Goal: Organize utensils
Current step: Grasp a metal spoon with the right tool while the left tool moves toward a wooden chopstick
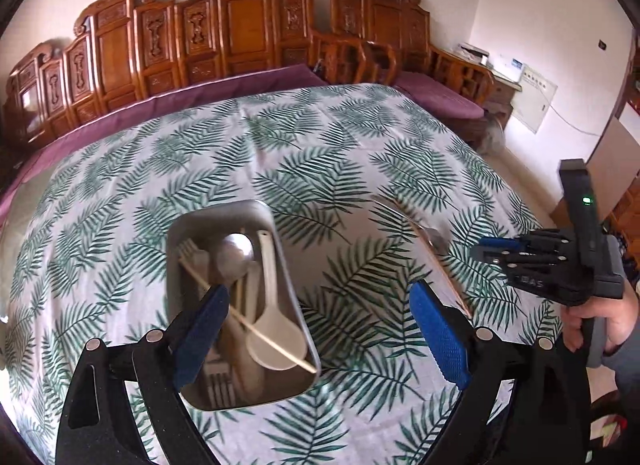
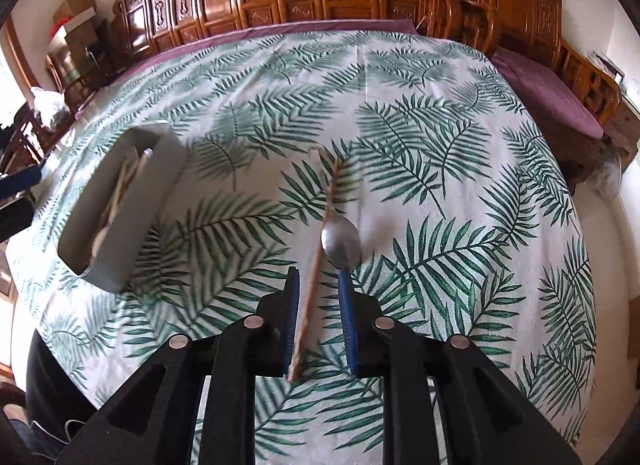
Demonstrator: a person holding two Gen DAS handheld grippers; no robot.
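A metal tray (image 1: 182, 221) on the leaf-print tablecloth holds a metal spoon (image 1: 234, 255), a white plastic spoon (image 1: 272, 341), forks and a chopstick (image 1: 256, 331) lying across it. My left gripper (image 1: 320, 337) hovers above the tray's near end, open and empty. In the right wrist view a chopstick (image 2: 314, 277) and a metal spoon (image 2: 340, 243) lie on the cloth. My right gripper (image 2: 318, 317) is open, its blue pads (image 2: 292, 317) on either side of the chopstick's near end. The tray (image 2: 132, 217) stands to the left.
The round table (image 2: 460, 125) is covered by the green leaf tablecloth. Carved wooden benches with purple cushions (image 1: 436, 95) stand behind the table. The right gripper and the hand holding it show at the right of the left wrist view (image 1: 560, 261).
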